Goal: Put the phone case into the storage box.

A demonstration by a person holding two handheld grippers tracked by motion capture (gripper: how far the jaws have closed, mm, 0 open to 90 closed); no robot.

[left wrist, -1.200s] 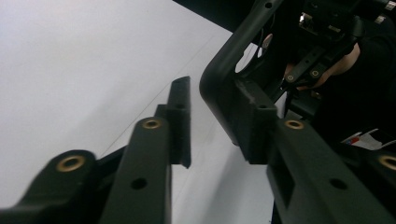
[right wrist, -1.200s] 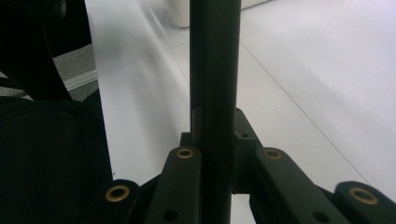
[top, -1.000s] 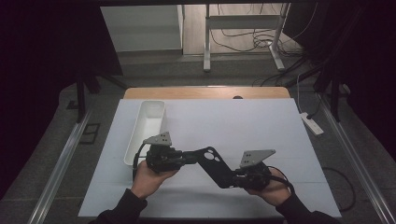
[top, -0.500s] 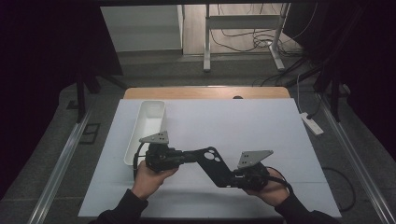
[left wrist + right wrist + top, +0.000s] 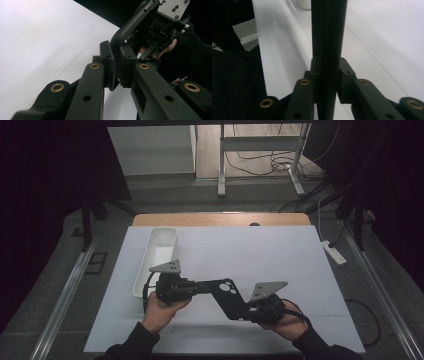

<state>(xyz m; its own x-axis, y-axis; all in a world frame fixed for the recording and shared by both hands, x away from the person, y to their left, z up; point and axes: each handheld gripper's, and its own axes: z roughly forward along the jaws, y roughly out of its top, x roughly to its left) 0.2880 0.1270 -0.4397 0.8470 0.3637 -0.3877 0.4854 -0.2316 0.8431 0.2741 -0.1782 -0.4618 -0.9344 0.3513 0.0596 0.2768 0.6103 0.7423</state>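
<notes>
I can read no brand, label or writing on anything here. The only container I see is a long white plastic bin lying on the left part of the white table, and it looks empty. Both grippers hold one thing between them: a flat black angular plate with round holes near its bend, lifted just above the table near its front edge. My left gripper has its jaws closed narrow on the plate's left end; in the left gripper view the pads press on a thin edge of it. My right gripper clamps the plate's other end, and in the right gripper view the plate stands edge-on between the jaws.
</notes>
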